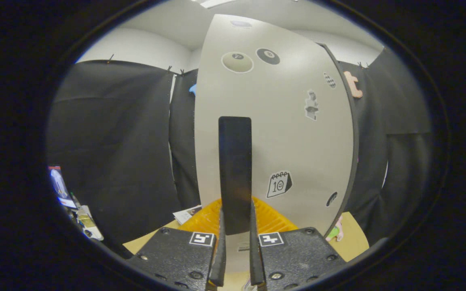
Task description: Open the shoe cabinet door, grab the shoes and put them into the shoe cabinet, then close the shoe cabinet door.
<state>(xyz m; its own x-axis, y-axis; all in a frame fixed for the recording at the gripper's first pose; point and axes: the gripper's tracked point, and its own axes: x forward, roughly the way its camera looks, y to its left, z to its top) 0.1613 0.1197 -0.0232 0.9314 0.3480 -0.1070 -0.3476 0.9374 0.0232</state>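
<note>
Gripper [236,226] clamped on door handle [235,169]

A: What colour is the cabinet door [281,133] ahead of my fingers [237,246]?

B: Pale grey-white, plain, with a thin dark edge on its right side.

A: And the handle [235,173] my fingers close on?

B: Flat black, no pattern.

A: I see stickers on the door.

B: Yes: a cream billiard ball [237,62] and a black one [268,56], both ringed in white; a black-and-white calendar sticker [279,184]; a small checkered one [329,80].

A: Below the door?

B: A ribbed orange-yellow tray [204,220] on my light tan worktop [352,238]. The square markers [202,238] by my fingers are black on white.
</note>
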